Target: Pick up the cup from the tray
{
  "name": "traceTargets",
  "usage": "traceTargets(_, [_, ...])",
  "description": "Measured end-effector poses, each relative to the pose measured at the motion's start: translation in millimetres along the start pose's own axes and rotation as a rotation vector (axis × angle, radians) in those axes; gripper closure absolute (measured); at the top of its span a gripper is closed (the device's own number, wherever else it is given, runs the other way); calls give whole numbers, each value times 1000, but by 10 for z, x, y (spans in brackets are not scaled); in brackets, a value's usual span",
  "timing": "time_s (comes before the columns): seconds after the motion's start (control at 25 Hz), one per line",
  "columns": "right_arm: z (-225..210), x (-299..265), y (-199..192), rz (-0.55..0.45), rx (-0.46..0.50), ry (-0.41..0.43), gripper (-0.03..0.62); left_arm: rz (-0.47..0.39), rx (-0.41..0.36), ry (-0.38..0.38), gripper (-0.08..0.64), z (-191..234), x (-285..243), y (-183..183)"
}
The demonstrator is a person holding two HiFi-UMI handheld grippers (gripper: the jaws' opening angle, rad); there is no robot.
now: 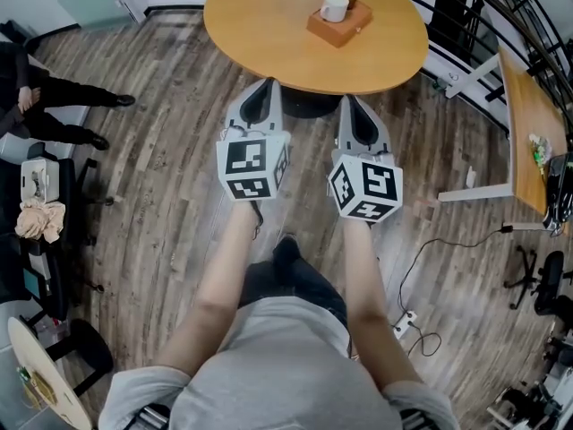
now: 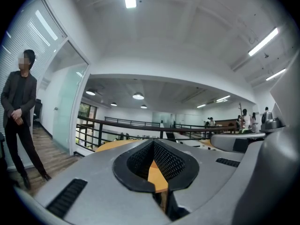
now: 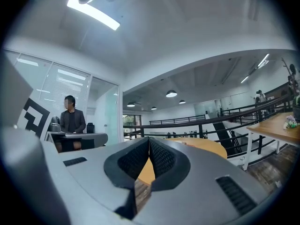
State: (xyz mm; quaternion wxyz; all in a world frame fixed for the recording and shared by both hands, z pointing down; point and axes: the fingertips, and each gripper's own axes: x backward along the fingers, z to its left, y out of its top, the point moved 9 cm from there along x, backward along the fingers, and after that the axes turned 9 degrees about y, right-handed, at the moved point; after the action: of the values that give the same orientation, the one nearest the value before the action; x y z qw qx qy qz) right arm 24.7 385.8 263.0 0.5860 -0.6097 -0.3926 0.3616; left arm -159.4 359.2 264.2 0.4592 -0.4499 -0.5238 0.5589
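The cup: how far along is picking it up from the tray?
Done: nothing; the cup stands on the tray on the round table. In hand: left gripper and right gripper, both shut and empty, hover at the table's near edge. Left: reach, grasp, lift.

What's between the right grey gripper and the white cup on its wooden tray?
Only bare round wooden tabletop lies between right gripper and the tray holding the cup, in head view.

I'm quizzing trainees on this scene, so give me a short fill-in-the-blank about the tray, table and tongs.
On the tray stands a white ___. The wooden table under it is ___ in shape. The left tongs and right tongs are both empty and ___.
Missing: cup; round; shut.
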Motion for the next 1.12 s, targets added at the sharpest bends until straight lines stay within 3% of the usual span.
traceTargets(0.56, [-402,-568,-59,5,-23,20,585,8,-11,33,554,62,-608,1])
traceTargets(1.12, [-814,-1382,-53,16,-21,-35,584,39,5,-29,555,156,-1623,-58])
